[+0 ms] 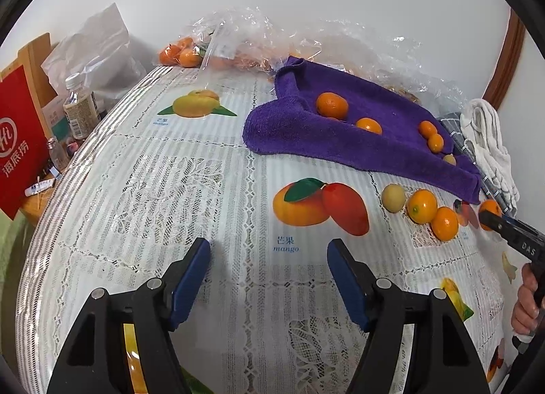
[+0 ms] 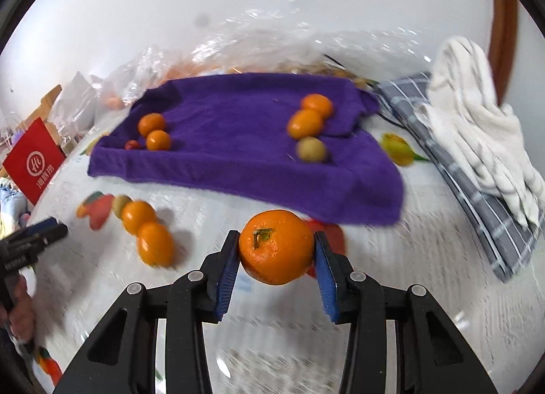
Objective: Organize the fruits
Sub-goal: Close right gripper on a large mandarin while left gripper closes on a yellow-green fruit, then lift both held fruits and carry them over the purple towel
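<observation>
Your right gripper (image 2: 276,251) had a mandarin (image 2: 276,246) clamped between its blue pads (image 2: 227,274), one pad pressed on each side, the green stem facing the camera and the fruit clear of the fruit-print tablecloth (image 2: 425,291) below. That view was smeared with motion blur. Just beyond the held mandarin lay the purple towel (image 2: 238,162), and on it you had two clusters: a pair of small orange fruits (image 2: 155,131) with a tiny red one beside them toward its left end, and two more orange fruits (image 2: 308,118) with a pale greenish-yellow one (image 2: 311,150) touching them toward its right. To the left of your right gripper, on the bare cloth, a short row of fruit sat touching: two orange ones (image 2: 146,230) and a greenish one at the far end. Your left gripper (image 1: 269,251) hung over the printed mango (image 1: 320,206) with its jaws standing apart and nothing between the pads (image 1: 190,285); that same row of fruit (image 1: 422,206) lay well off to its right. A grey checked cloth (image 2: 477,196) and a white towel (image 2: 477,128) lay to the right of the purple towel, and crinkled clear bags (image 1: 238,32) behind it.
</observation>
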The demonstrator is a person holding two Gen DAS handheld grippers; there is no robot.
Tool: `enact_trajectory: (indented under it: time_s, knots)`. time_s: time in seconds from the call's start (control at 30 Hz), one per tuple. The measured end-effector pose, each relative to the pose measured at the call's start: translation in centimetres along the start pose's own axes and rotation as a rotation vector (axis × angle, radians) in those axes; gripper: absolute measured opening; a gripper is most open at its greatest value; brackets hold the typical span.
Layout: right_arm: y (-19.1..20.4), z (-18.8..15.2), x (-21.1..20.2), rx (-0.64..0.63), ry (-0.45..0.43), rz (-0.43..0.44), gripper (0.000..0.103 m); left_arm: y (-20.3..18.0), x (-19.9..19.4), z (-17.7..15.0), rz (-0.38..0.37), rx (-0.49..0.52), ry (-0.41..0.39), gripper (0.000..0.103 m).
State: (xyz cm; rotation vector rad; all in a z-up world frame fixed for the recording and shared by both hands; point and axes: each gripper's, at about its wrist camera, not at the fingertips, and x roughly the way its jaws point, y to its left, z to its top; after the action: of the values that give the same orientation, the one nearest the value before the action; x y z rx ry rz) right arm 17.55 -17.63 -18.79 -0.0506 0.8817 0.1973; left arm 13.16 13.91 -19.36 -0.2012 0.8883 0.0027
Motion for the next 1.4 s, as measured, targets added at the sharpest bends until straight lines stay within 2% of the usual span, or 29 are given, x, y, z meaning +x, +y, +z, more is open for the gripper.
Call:
enact_trajectory:
  time_s: [0.1, 0.2, 0.33, 0.4, 0.47, 0.53, 0.67, 0.8, 0.87, 0.93, 1.07, 1.23, 1.4]
  knots:
    - [-1.0, -0.6, -0.1, 0.008, 0.002, -0.001, 0.042, -1.3, -0.1, 0.1, -0.044, 0.018, 0.013, 0.067]
    - [-1.5, -0.9, 0.1, 0.021, 0.007, 0.007, 0.042, -3.4, 0.2, 0.6, -0.057, 0.06, 0.011, 0.067]
    - [-1.4, -1.0, 0.3, 0.015, -0.008, 0.016, 0.042, -6.2, 0.8, 1.6, -0.097, 0.102, -0.006, 0.059]
    - [-1.6, -1.1, 0.3, 0.018, -0.013, 0.021, 0.042, -6.9, 1.2, 2.2, -0.125, 0.092, -0.014, 0.055]
    - [-1.7, -1.2, 0.4, 0.026, -0.014, 0.033, 0.042, -7.4, 1.9, 2.8, -0.158, 0.079, -0.017, 0.042]
    - [-1.8, -1.3, 0.5, 0.032, -0.016, 0.038, 0.042, -7.7, 2.7, 3.2, -0.177, 0.065, 0.002, 0.036]
    - [-1.9, -1.4, 0.8, 0.037, -0.016, 0.048, 0.042, -8.2, 3.8, 3.5, -0.225, 0.033, 0.024, 0.036]
    - [-2.0, -1.4, 0.8, 0.041, -0.017, 0.06, 0.042, -8.4, 4.7, 3.6, -0.225, 0.018, 0.026, 0.035]
    - [-2.1, -1.4, 1.0, 0.047, -0.01, 0.064, 0.042, -8.1, 5.0, 3.6, -0.234, 0.004, 0.031, 0.027]
    - [-2.2, -1.4, 1.1, 0.051, -0.009, 0.069, 0.042, -7.9, 5.5, 3.4, -0.255, -0.01, 0.054, 0.024]
    - [-2.2, -1.4, 1.2, 0.052, -0.006, 0.065, 0.042, -8.3, 5.3, 3.3, -0.231, 0.02, 0.041, 0.023]
    - [-2.1, -1.5, 1.2, 0.041, -0.008, 0.056, 0.042, -7.9, 4.6, 3.2, -0.132, 0.058, 0.007, 0.023]
    - [-2.1, -1.5, 1.3, 0.042, -0.002, 0.053, 0.042, -8.0, 5.0, 3.1, -0.095, 0.083, 0.017, 0.023]
